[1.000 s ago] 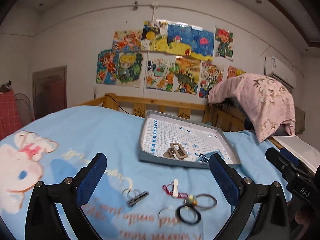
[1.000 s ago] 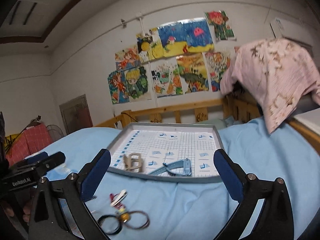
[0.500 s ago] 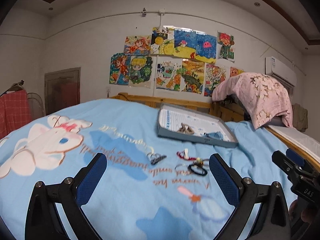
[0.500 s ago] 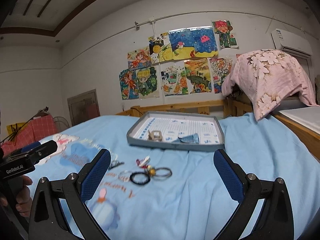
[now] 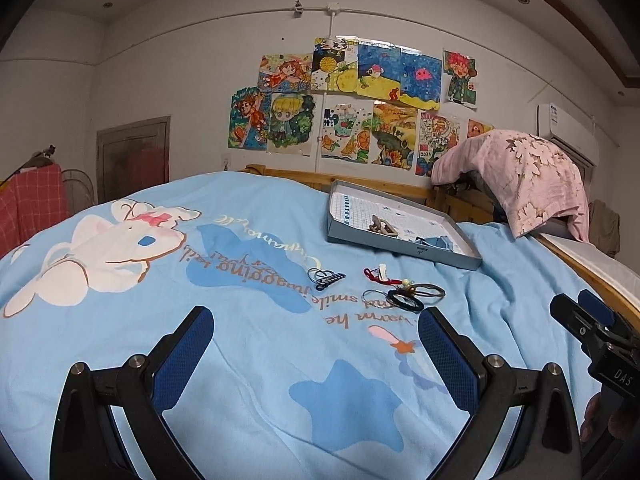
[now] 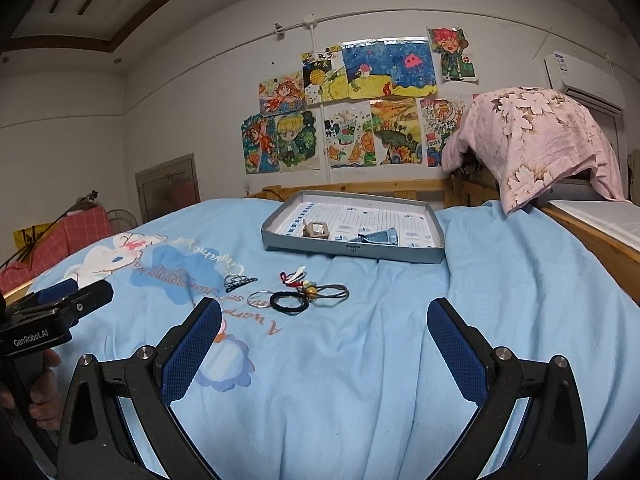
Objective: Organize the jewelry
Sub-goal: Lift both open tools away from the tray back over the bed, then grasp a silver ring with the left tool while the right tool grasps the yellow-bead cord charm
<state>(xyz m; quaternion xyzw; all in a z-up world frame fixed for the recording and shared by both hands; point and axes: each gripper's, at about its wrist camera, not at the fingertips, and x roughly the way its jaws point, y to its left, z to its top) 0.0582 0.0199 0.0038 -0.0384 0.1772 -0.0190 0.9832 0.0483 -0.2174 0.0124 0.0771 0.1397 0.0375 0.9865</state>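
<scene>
A grey tray [image 5: 400, 246] [image 6: 352, 249] with a grid-paper lining lies far back on the blue bedspread. Inside it sit a beige clip [image 5: 382, 226] [image 6: 316, 230] and a blue clip [image 5: 434, 242] [image 6: 380, 237]. In front of the tray loose pieces lie together: a black hair tie [image 5: 405, 300] [image 6: 289, 302], a thin silver ring [image 6: 260, 299], a brown hair tie with a bead [image 5: 426, 290] [image 6: 326, 292], a red-and-white clip [image 5: 380, 274] [image 6: 294, 276] and a dark comb clip [image 5: 328, 278] [image 6: 240, 282]. My left gripper [image 5: 316, 344] and right gripper [image 6: 324, 340] both stand open, empty, well short of the pieces.
The bed cover shows a white rabbit print [image 5: 104, 248] at left. A wooden bed rail [image 6: 592, 240] runs along the right, with a pink flowered cloth [image 5: 520, 176] draped at the far right. Drawings hang on the back wall.
Both grippers have pulled back toward me from the tray and the loose pieces, which now look smaller and farther. Both stay open and empty.
</scene>
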